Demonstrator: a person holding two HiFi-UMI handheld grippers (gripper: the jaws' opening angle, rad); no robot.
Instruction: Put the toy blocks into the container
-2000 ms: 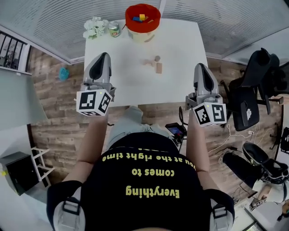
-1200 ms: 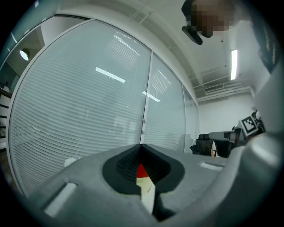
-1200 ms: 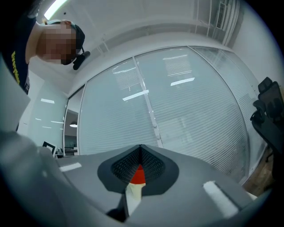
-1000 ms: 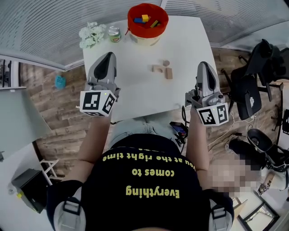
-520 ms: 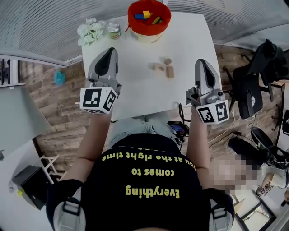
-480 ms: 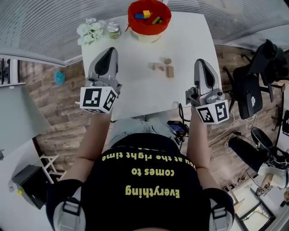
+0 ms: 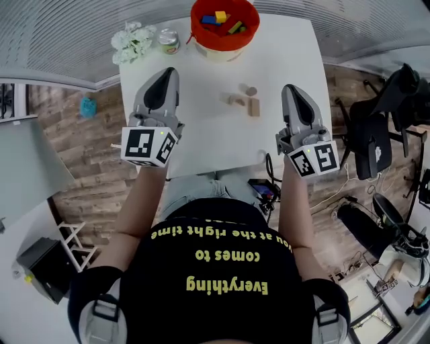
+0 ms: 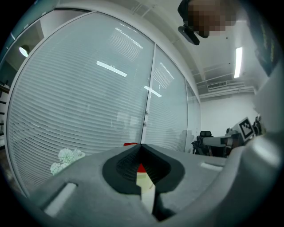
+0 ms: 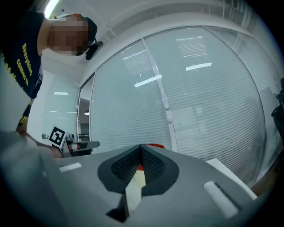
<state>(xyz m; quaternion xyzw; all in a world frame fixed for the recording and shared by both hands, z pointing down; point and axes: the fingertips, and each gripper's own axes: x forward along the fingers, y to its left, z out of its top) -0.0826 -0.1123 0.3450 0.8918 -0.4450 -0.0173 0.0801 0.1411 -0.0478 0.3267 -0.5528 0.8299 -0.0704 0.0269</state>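
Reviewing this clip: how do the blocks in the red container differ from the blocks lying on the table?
The blocks in the red container are painted, yellow and blue among them; the blocks on the table are plain wood. The first sit inside the red container at the table's far edge; the second lie loose on the white table, nearer the right gripper. Both are small toy blocks.

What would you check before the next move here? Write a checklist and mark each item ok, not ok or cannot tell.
1. Three wooden blocks loose on the table: ok.
2. Red container upright, top open: ok.
3. Container has room left: ok.
4. Right gripper open for a pick: not ok, jaws together, empty.
5. Left gripper open: not ok, jaws together, empty.
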